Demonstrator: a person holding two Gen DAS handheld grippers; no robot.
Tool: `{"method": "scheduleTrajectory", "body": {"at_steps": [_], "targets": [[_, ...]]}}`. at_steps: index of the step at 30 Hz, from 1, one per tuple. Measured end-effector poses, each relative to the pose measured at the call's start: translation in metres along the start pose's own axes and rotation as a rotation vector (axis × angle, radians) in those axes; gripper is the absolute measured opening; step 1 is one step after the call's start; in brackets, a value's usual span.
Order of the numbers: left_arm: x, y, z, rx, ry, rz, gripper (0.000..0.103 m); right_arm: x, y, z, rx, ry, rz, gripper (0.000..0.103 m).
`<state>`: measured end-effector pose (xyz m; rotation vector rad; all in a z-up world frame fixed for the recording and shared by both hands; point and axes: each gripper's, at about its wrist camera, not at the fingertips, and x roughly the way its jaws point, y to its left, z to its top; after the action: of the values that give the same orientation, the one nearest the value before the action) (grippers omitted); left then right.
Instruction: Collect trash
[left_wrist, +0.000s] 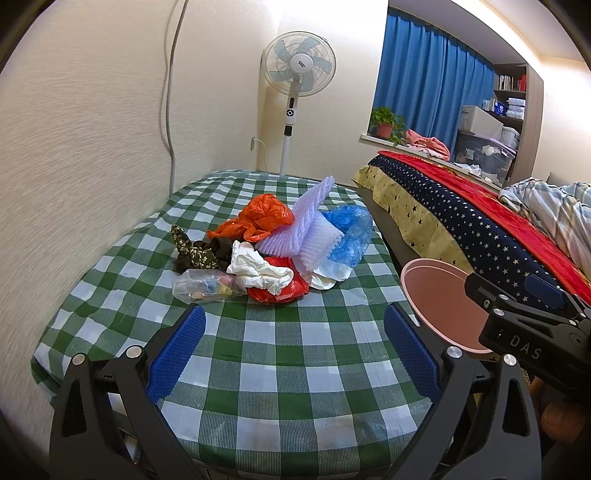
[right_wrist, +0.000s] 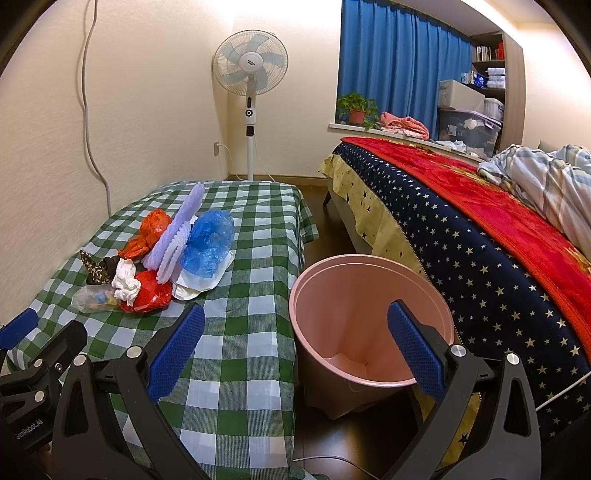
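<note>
The right tool (left_wrist: 524, 314) has "DAS" printed on its side. The pink bin (right_wrist: 369, 317) on the floor beside the table (right_wrist: 240, 332) has nothing in it. On the table lies the trash pile (left_wrist: 273, 251): orange, red, blue and clear bags, white paper, purple foam. Both tools, left tool (left_wrist: 293, 354) too, are wide open and hold nothing.

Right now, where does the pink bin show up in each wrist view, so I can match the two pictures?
Left wrist view: the pink bin sits at the lower right, past the table's edge, partly hidden behind the right gripper.
Right wrist view: it stands lower centre on the floor, between the checked table and the bed, open and empty.
Shared landmark: the standing fan against the back wall.
</note>
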<state>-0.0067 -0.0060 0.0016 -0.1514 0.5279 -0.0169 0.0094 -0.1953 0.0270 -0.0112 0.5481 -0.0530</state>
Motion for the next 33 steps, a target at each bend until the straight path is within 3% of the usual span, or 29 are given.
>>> {"method": "scheduleTrajectory", "body": {"at_steps": [3, 6, 11, 13, 19, 21, 33], "targets": [[0.0, 0.0, 0.0, -0.001, 0.001, 0.0, 0.093, 0.0, 0.0, 0.0, 0.001, 0.0, 0.001, 0.096], [0.001, 0.0, 0.0, -0.004, 0.004, -0.003, 0.088, 0.001, 0.001, 0.001, 0.008, 0.005, 0.011, 0.088], [0.006, -0.001, 0.002, -0.011, 0.009, -0.003, 0.071, 0.005, 0.001, 0.006, 0.047, 0.016, 0.072, 0.069], [0.011, -0.001, 0.003, -0.013, 0.008, 0.005, 0.06, 0.008, -0.001, 0.01, 0.074, 0.018, 0.103, 0.058], [0.027, 0.005, 0.005, -0.028, 0.021, 0.049, 0.041, 0.024, 0.001, 0.025, 0.139, 0.008, 0.182, 0.042], [0.034, 0.01, 0.005, -0.035, 0.024, 0.067, 0.037, 0.029, 0.003, 0.029, 0.151, 0.006, 0.201, 0.039], [0.064, 0.05, 0.011, -0.119, 0.034, 0.21, 0.036, 0.077, 0.053, 0.041, 0.14, 0.063, 0.372, 0.039]]}}
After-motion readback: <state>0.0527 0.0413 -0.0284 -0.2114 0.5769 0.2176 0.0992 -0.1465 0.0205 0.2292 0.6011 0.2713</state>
